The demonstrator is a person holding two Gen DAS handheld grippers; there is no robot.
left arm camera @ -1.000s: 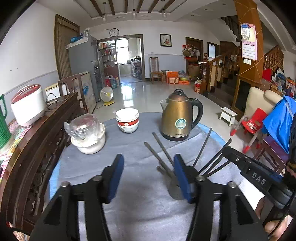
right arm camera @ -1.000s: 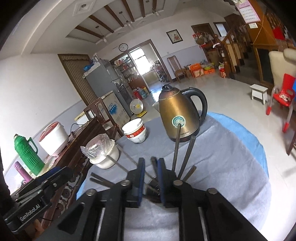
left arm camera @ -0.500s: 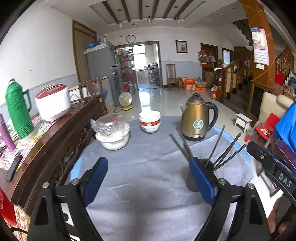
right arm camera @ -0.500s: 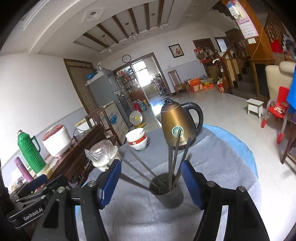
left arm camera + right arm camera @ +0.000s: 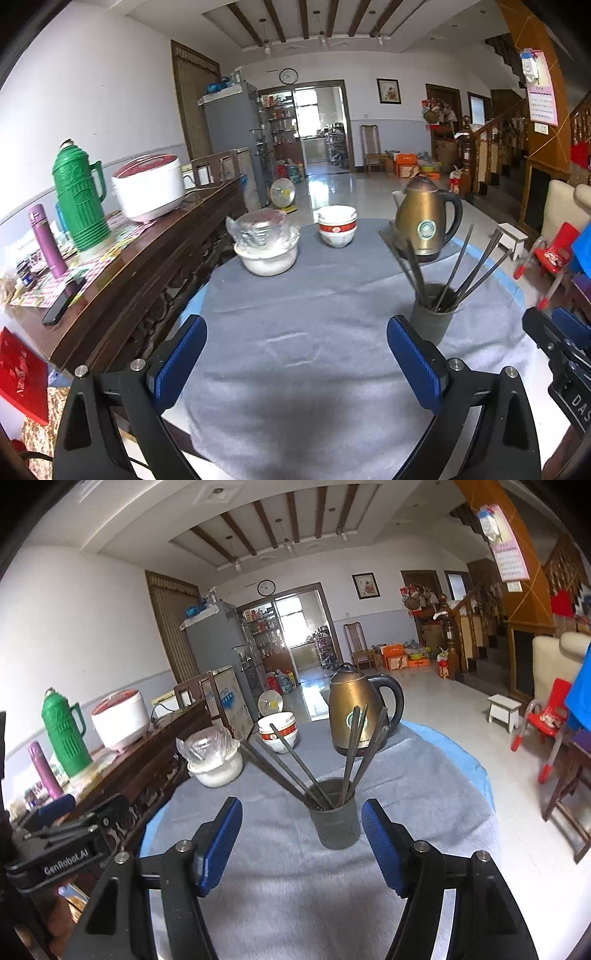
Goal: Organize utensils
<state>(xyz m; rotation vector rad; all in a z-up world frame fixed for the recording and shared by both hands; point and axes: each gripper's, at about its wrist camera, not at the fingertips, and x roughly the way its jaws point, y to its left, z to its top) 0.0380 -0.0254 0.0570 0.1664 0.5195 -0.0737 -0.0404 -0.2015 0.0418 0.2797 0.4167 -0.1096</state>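
Evidently near the end of the tidying: dark chopsticks (image 5: 291, 755) all standing in one dark cup (image 5: 338, 827), fanned out to both sides and leaning on its rim, most likely because far taller than the cup and loose inside it. Placed upright on the grey cloth of the counter (image 5: 280, 893), towards the near edge, well in front of the bronze kettle (image 5: 351, 709), the stacked red-and-white bowls (image 5: 277, 733) and the plastic-covered white bowl (image 5: 214, 764), so within easy reach without knocking the crockery. As for the right gripper (image 5: 301, 808): jaws moderately wide, having just been opening, nothing pressed between the blue pads, cup just ahead of the gap and touched by neither pad, which reads as a release with room left to clear the splayed sticks. As for the left gripper (image 5: 295, 332): jaws spread very wide, likewise just been opening, only bare cloth between them, cup off to the right beyond the right pad. No loose chopsticks to be seen lying on the cloth in either view, hence probably little left to do beyond drawing both hands clear without tipping the top-heavy cup.
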